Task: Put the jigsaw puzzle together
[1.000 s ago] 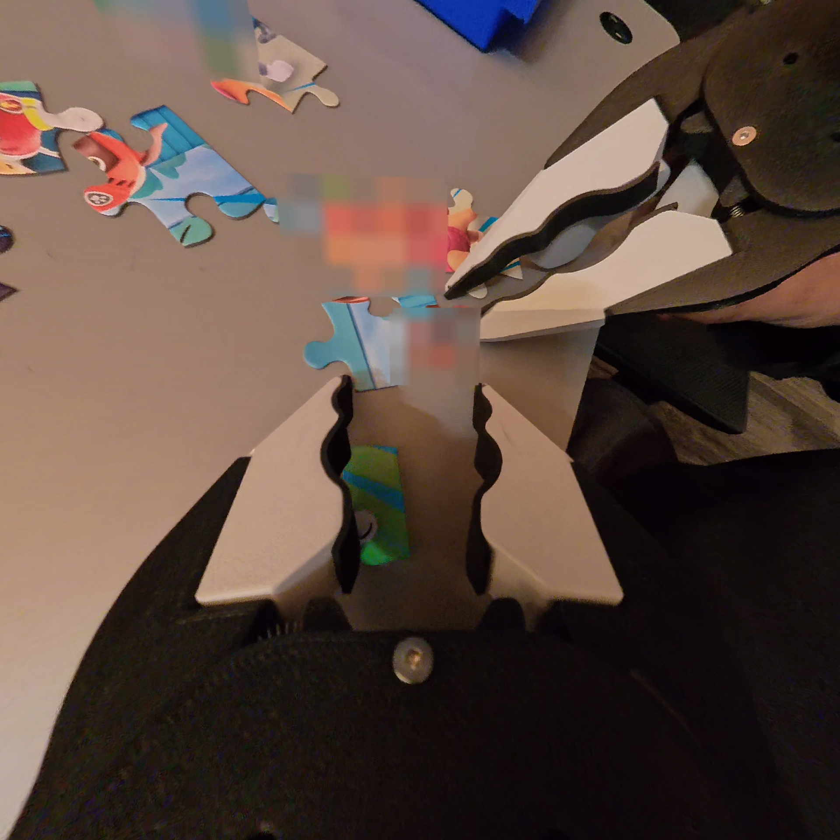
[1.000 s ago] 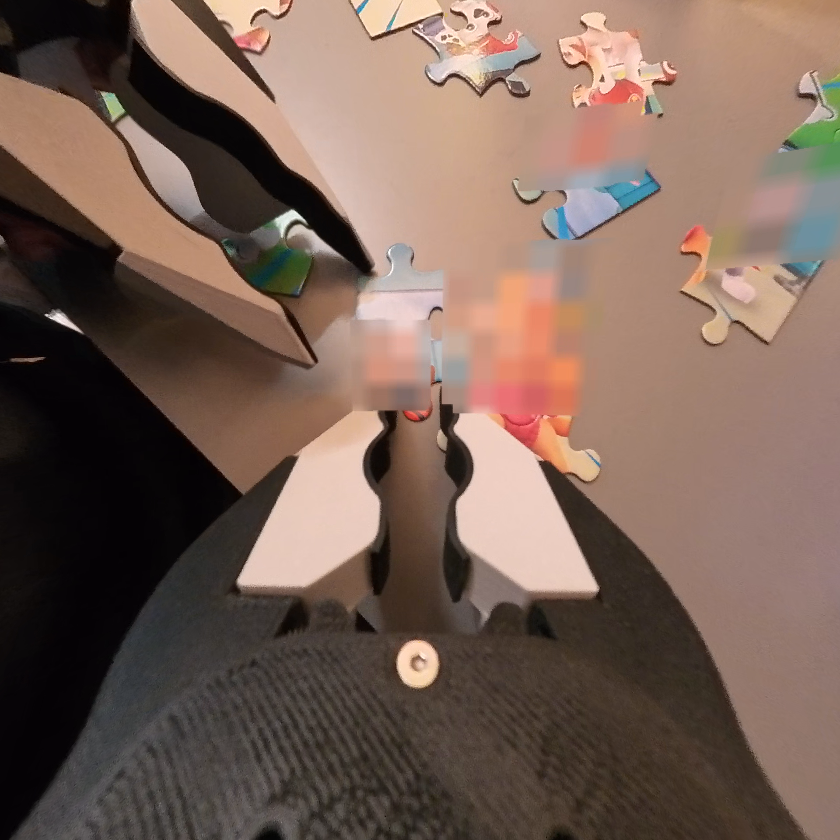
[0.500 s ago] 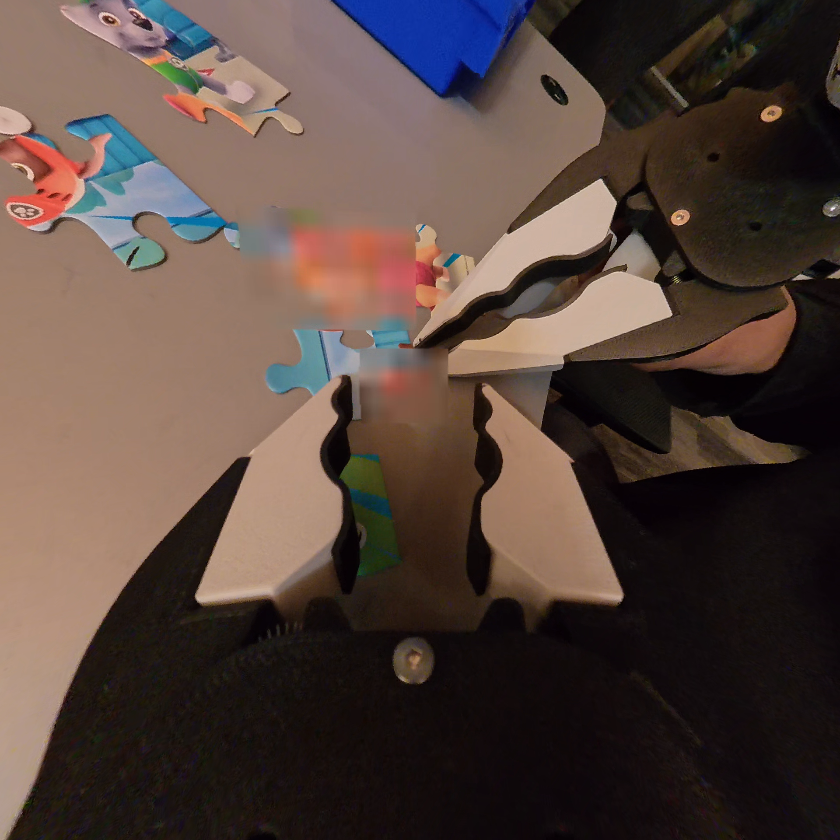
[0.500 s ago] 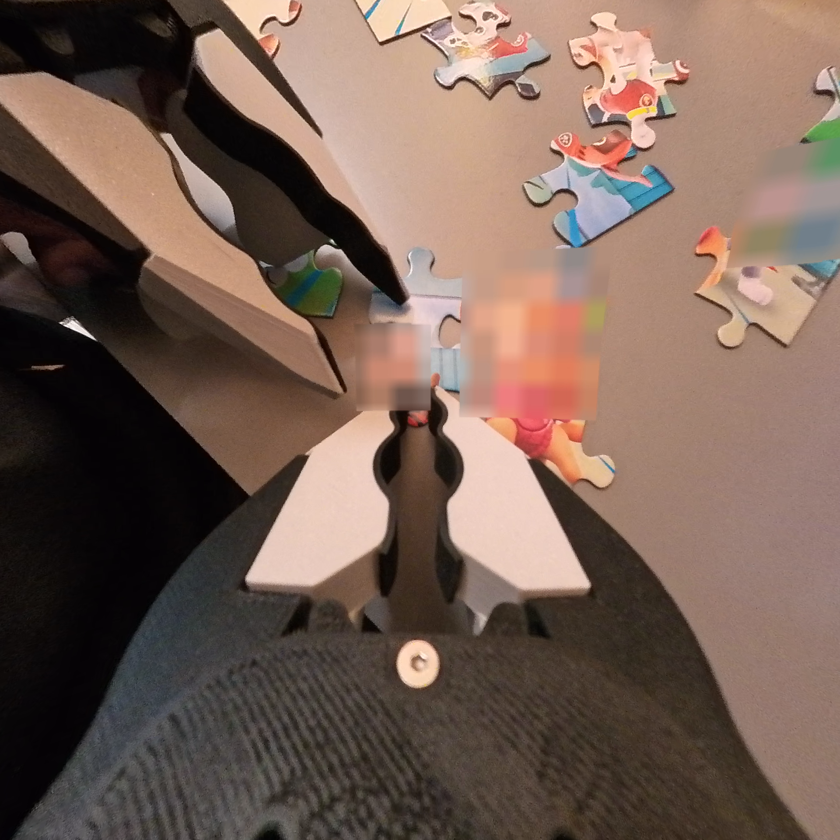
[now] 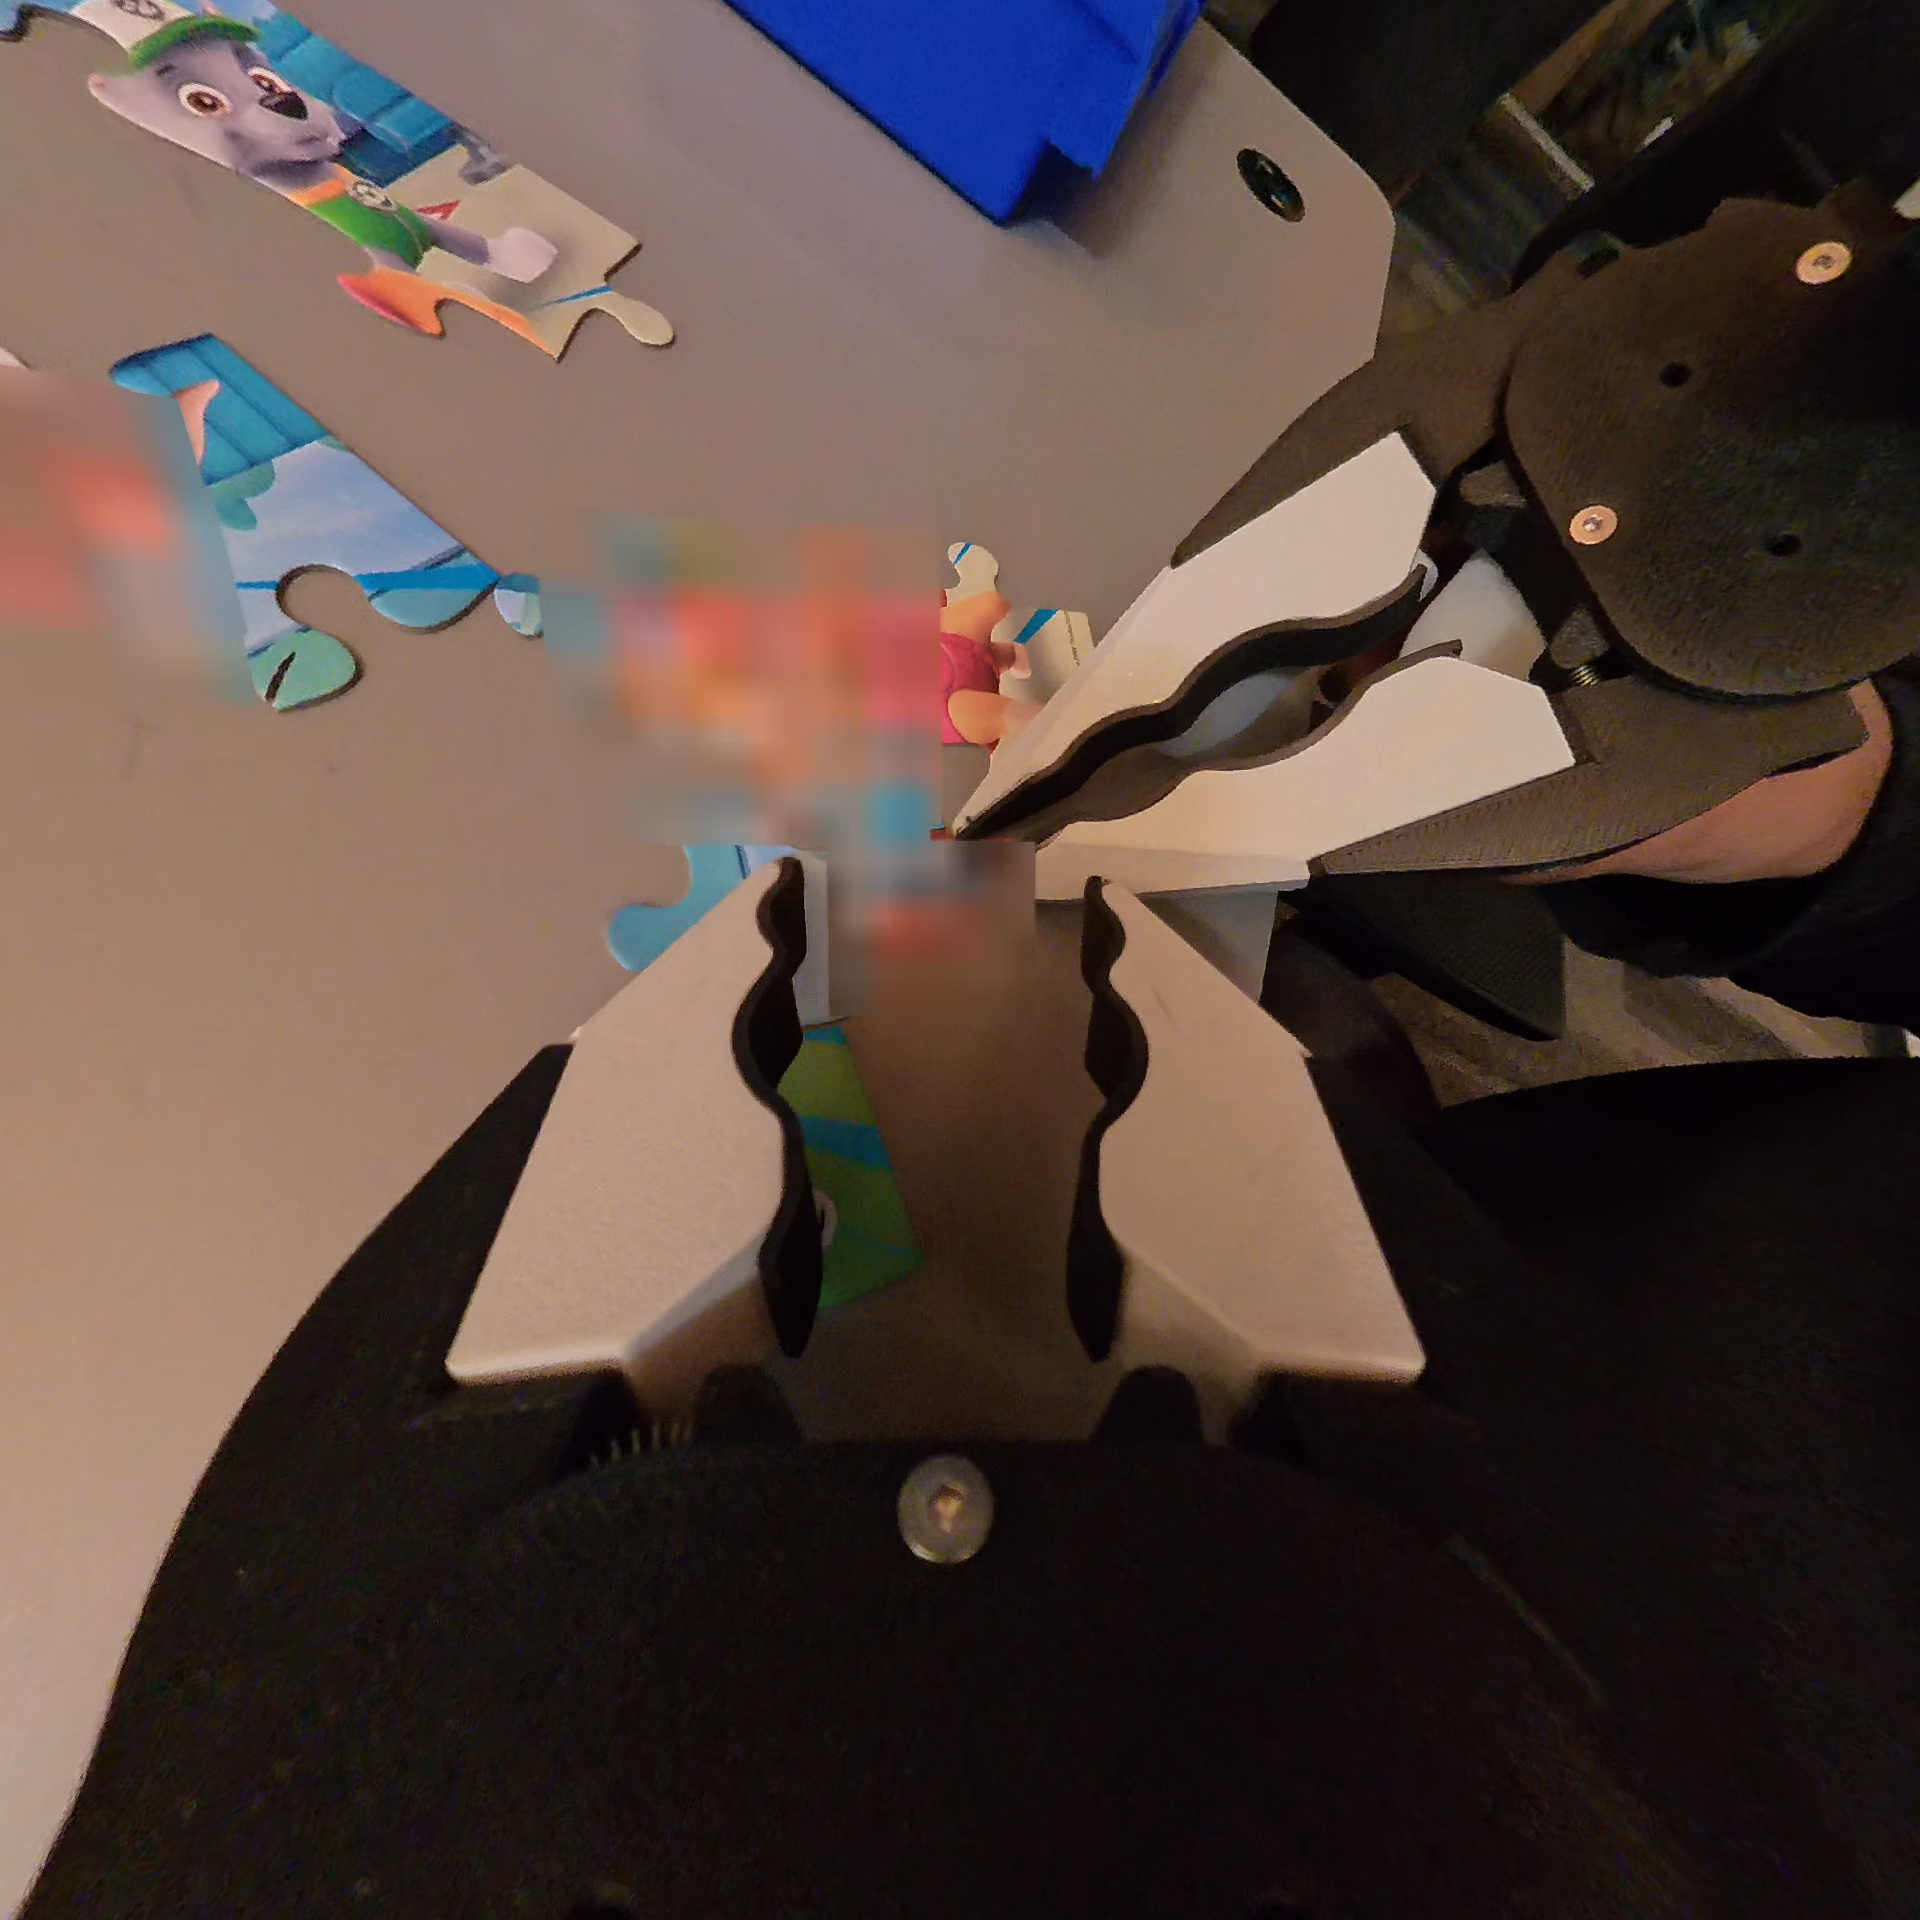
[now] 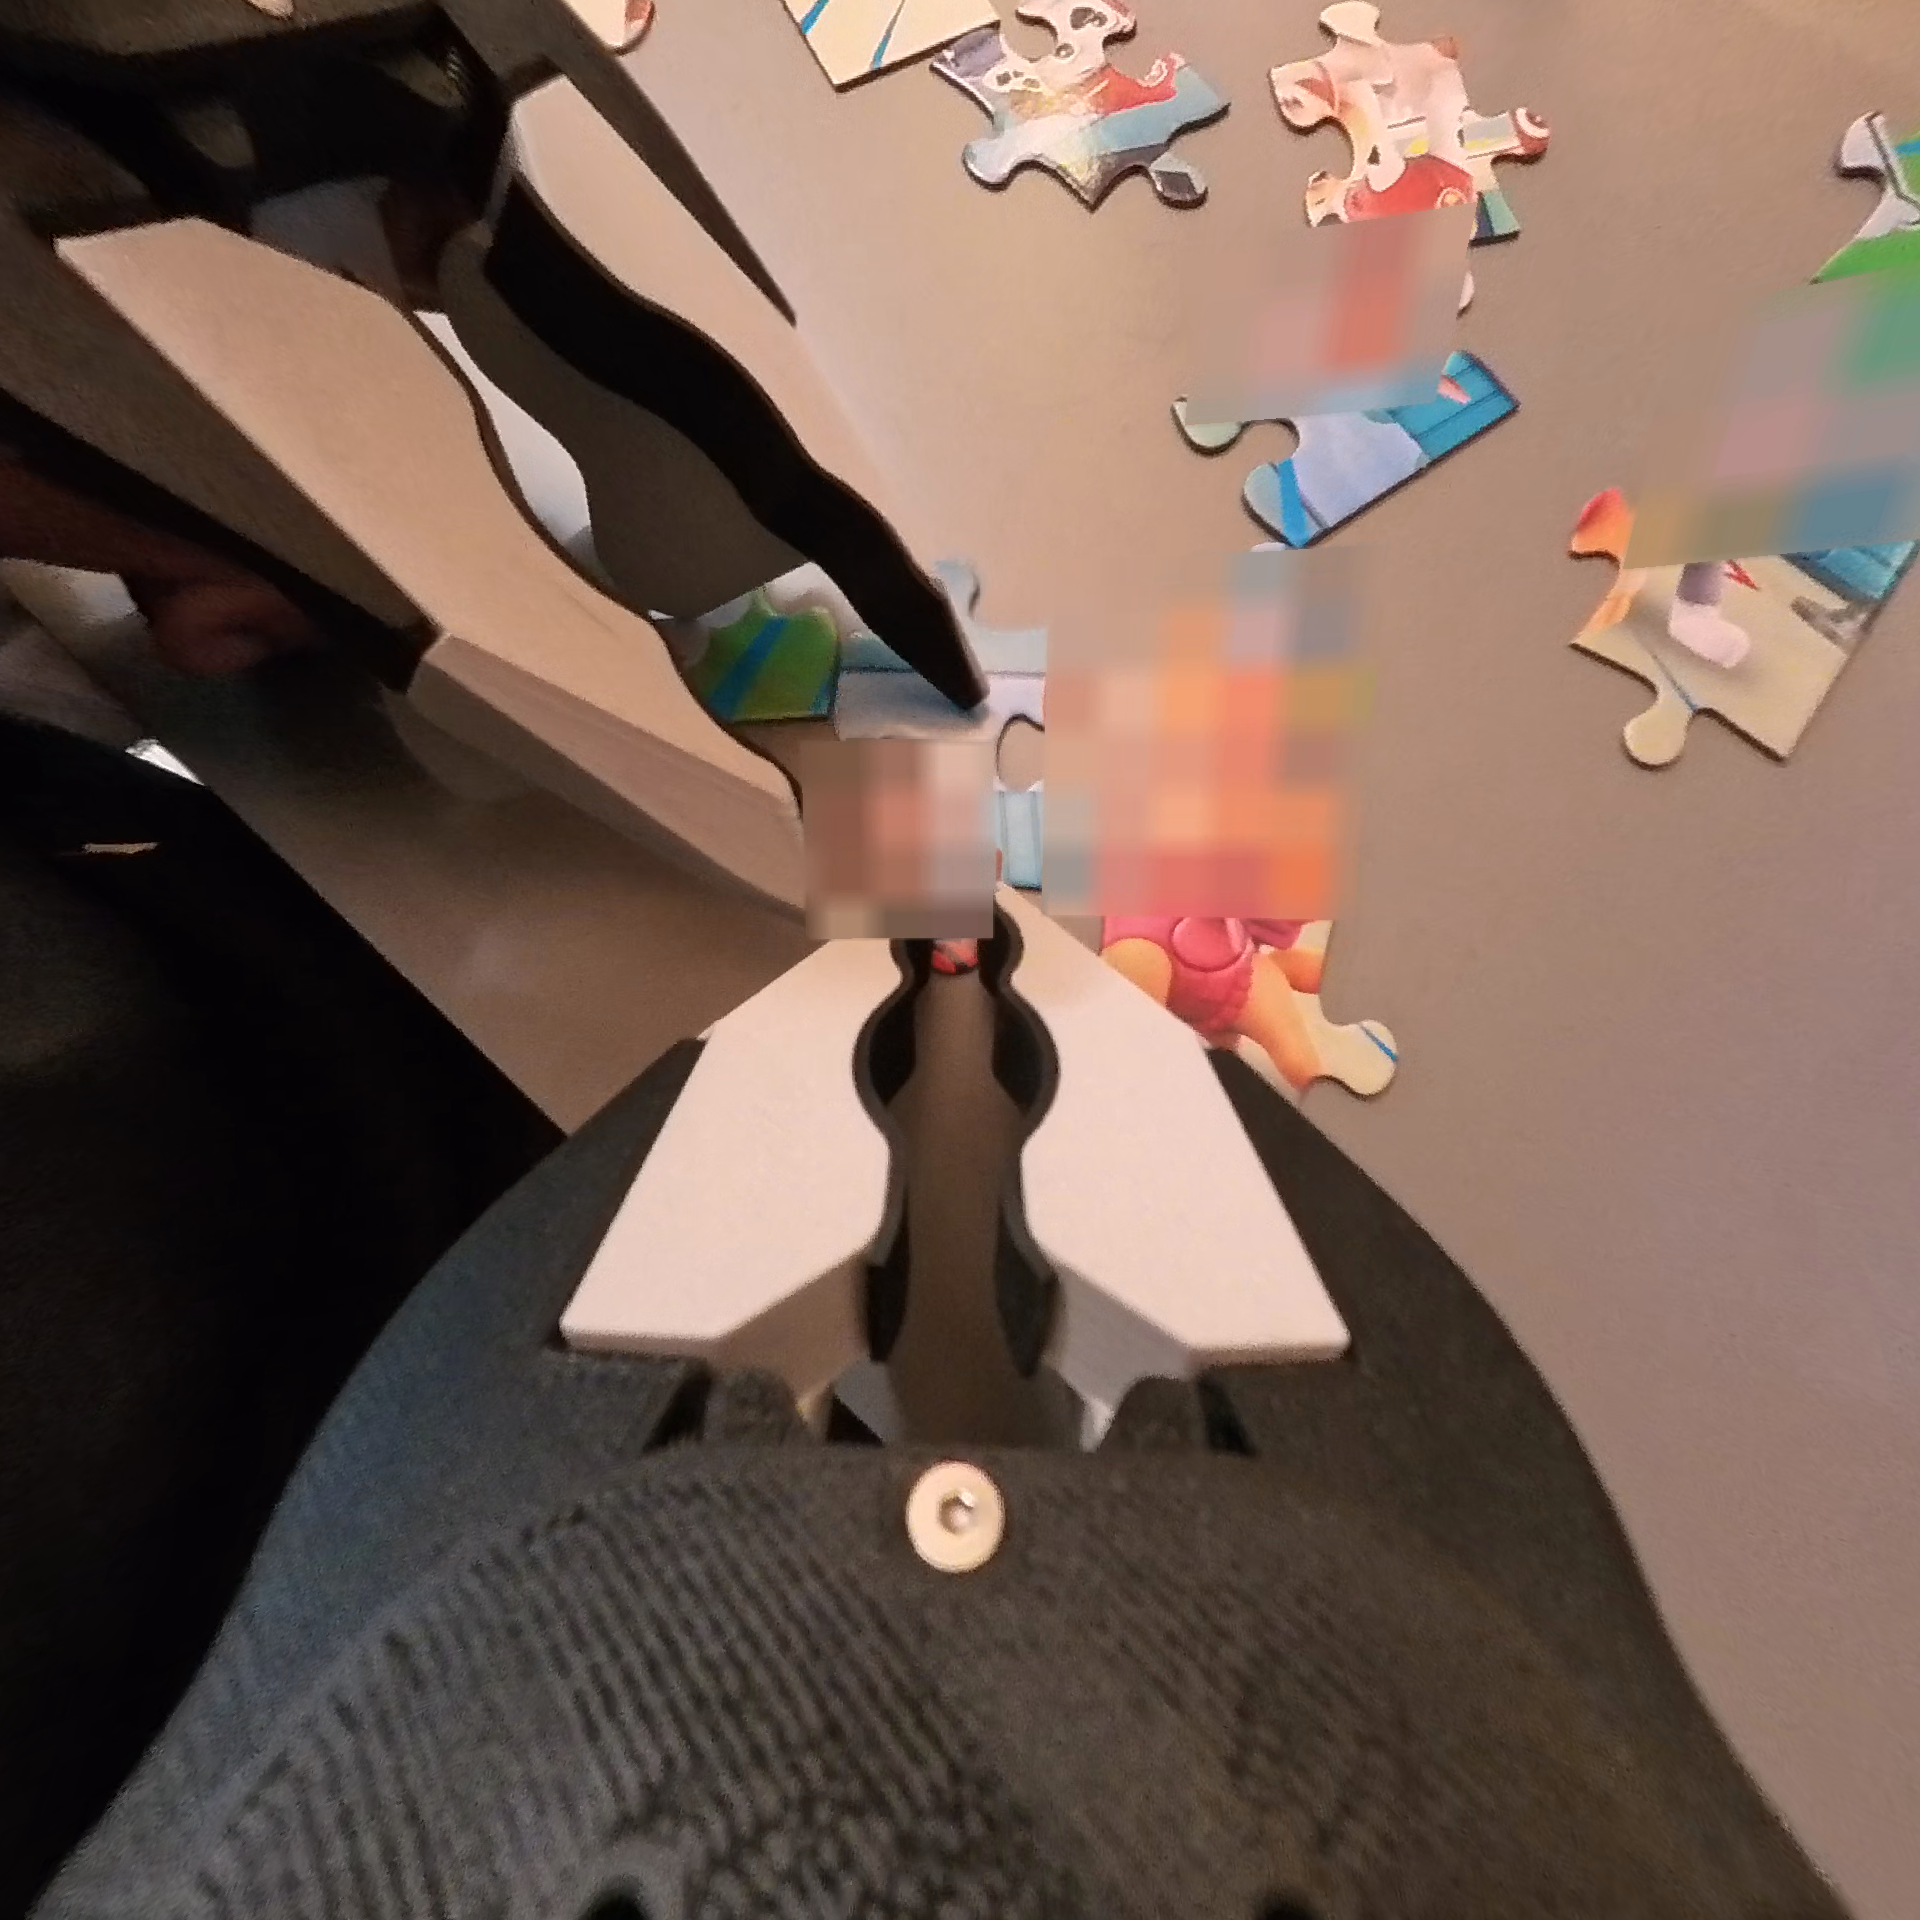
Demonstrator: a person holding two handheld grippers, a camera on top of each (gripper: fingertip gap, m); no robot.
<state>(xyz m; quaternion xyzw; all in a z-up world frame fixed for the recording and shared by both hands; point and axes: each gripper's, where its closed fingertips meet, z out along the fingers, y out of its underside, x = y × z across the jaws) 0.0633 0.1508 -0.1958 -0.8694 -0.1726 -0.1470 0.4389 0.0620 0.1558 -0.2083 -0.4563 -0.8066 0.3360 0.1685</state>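
Left wrist view: the left claw point(image 5: 940, 894) is held wide open above a blue puzzle piece point(image 5: 665, 909); the right claw point(image 5: 961, 829), beside that piece, is seen nearly shut, its hold unclear.

1. The puzzle pieces point(image 6: 1091, 114) lie flat on the bench point(image 5: 312, 935), spread apart.
2. The box point(image 5: 987, 94) stands at the far edge of the bench.
3. The left tool point(image 5: 940, 894) is above 1 piece point(image 5: 852, 1164) near the front edge.
4. The right tool point(image 5: 961, 831) meets the joined pieces point(image 6: 1247, 997) from the right.
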